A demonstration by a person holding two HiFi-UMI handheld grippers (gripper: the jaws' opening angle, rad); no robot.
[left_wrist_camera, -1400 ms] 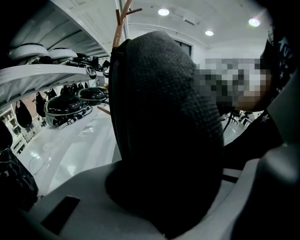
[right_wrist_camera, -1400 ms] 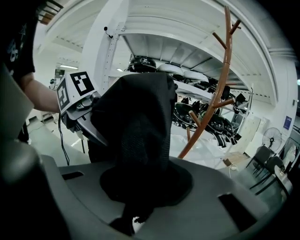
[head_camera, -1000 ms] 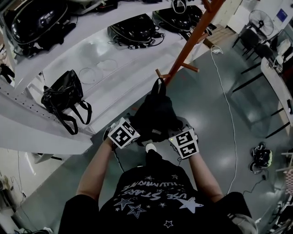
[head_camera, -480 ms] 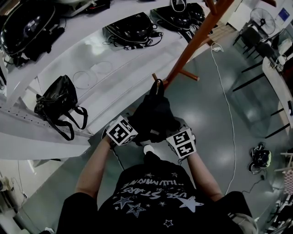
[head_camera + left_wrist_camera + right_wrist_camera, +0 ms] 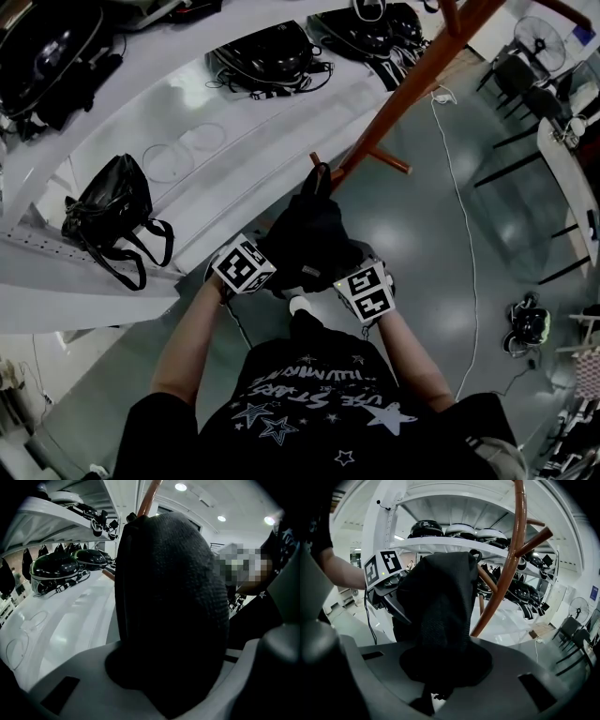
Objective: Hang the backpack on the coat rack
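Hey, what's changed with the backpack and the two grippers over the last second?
The left gripper and right gripper carried the backpack bottom slightly nearer the coat rack. Nothing was grasped or released: both sets of jaws stay shut on the backpack, and its top loop is still at the peg.

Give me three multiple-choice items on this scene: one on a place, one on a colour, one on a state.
1. The handbag lies: A on the white shelf; B on the floor; C on a chair.
2. The coat rack is: A white; B reddish-brown; C blue.
3. The left tool is: A open, empty; B shut on the backpack; C out of view.
A: it rests on that shelf. B: its pole shows that colour. B: the fabric sits clamped between its jaws.
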